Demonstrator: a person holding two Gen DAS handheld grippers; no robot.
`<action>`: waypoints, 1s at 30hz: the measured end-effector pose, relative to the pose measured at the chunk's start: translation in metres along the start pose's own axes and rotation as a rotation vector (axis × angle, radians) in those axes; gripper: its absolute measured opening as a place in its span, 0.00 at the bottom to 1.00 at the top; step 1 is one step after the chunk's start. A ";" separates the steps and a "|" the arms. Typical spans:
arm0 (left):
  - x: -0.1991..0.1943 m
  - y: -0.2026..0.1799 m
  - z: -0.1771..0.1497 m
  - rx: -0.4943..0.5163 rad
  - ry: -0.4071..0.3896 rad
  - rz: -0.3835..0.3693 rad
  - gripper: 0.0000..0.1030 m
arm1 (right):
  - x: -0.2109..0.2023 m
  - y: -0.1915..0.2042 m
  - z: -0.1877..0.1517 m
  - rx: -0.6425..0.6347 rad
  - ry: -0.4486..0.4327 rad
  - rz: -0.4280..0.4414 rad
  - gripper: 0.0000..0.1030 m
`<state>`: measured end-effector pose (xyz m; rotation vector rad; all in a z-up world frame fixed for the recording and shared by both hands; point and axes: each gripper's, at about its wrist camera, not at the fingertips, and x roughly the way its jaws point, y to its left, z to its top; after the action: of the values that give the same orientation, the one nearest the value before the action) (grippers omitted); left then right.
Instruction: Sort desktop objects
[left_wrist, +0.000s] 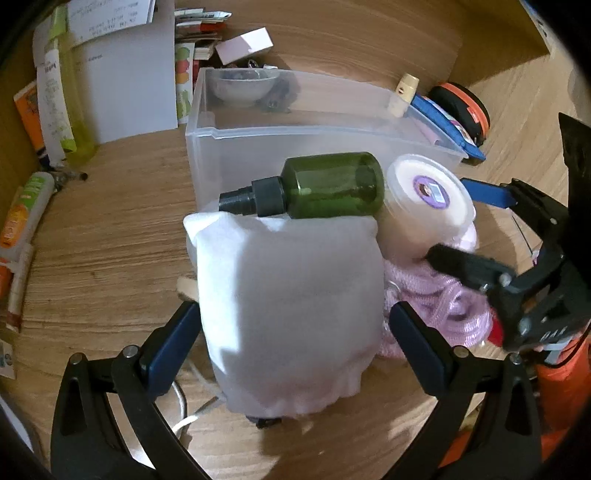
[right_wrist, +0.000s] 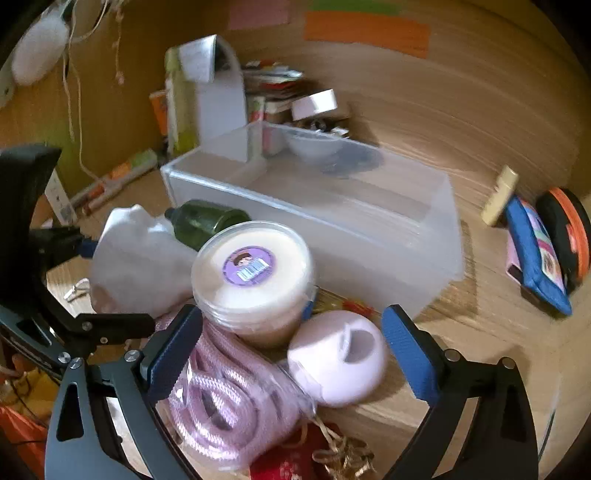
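- Grippers first: my left gripper (left_wrist: 291, 332) is spread wide, one blue pad on each side of the white cloth bag (left_wrist: 288, 306). Pads sit just beside the bag; I can't tell if they touch it. Nothing pinched.
- My right gripper (right_wrist: 291, 354) is also spread, holding nothing. Left pad sits over the pink rope coil (right_wrist: 229, 402), right pad just right of the pale pink round case (right_wrist: 338, 360).
- Green bottle (left_wrist: 332, 190) with black cap lies on its side on the bag's top edge, cap pointing left in the left wrist view.
- Round tub (right_wrist: 253, 273) with purple sticker on its lid sits just right of the bottle, touching it, resting partly on the rope coil and against the pink case.
- Clear plastic bin (left_wrist: 207, 147) stands right behind the pile. Through its far wall I see a white bowl (left_wrist: 245, 86); can't tell if it's inside or behind.
- Red packet with gold ribbon (right_wrist: 295, 463) lies at the near edge, below the rope, in the right wrist view.
- Right of the bin: small beige bottle (right_wrist: 500, 195), blue pouch (right_wrist: 535, 254), black-and-orange round case (right_wrist: 569, 236), all bunched together on the wooden desk (left_wrist: 110, 229).
- Far left along the wall: tubes, papers, a yellow-green bottle (left_wrist: 74, 96).
- Right wrist view is motion-blurred.
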<state>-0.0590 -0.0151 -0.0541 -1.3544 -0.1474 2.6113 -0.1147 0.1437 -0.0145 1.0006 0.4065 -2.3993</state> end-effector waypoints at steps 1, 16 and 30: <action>0.001 0.001 0.001 -0.003 -0.003 0.005 1.00 | 0.003 0.001 0.001 -0.011 0.004 -0.003 0.93; -0.001 0.011 0.006 -0.022 -0.039 0.029 0.74 | 0.014 0.011 0.009 -0.070 -0.013 -0.007 0.61; -0.009 0.001 0.004 0.029 -0.071 0.072 0.57 | 0.003 0.008 0.003 0.000 -0.022 0.020 0.61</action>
<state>-0.0573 -0.0177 -0.0450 -1.2817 -0.0726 2.7108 -0.1139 0.1344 -0.0156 0.9726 0.3866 -2.3910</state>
